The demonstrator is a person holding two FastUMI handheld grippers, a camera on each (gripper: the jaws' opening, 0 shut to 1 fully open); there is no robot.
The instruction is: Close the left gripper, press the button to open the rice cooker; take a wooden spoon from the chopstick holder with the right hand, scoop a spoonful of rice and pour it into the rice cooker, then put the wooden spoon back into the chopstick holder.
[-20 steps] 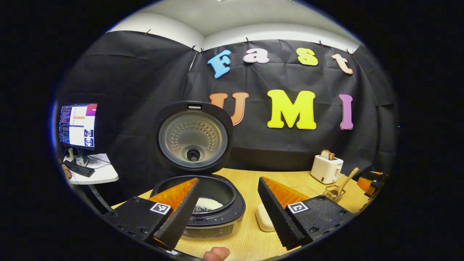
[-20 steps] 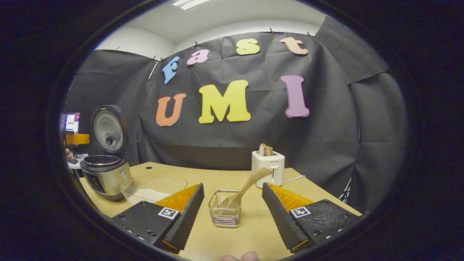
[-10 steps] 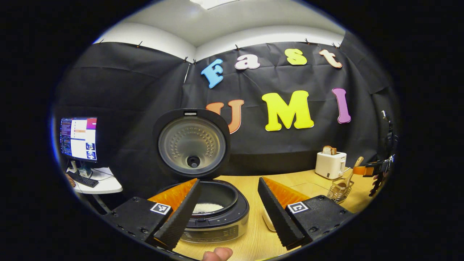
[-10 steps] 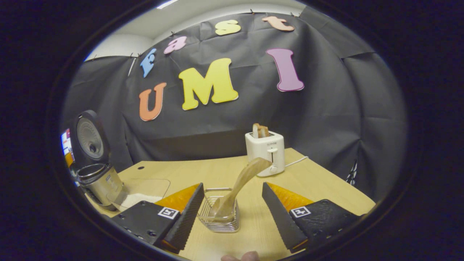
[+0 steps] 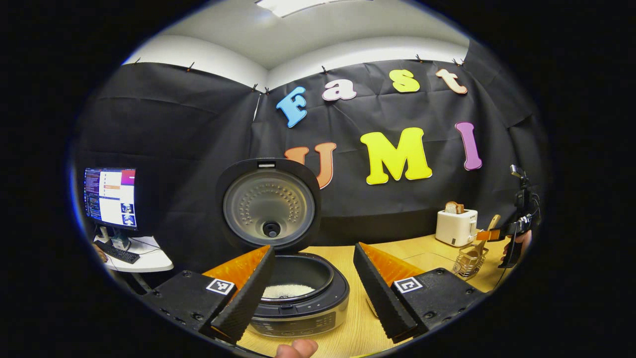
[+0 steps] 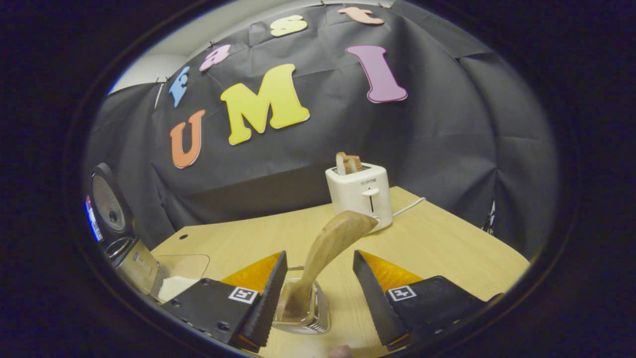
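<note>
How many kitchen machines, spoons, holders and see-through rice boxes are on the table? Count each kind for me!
Kitchen machines: 2, the rice cooker and the toaster
Wooden spoon: 1
Chopstick holder: 1
Clear rice container: 1
Total: 5

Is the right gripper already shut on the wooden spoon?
No. In the right gripper view the right gripper is open, and the wooden spoon stands between its fingers, untouched, in the chopstick holder.
</note>
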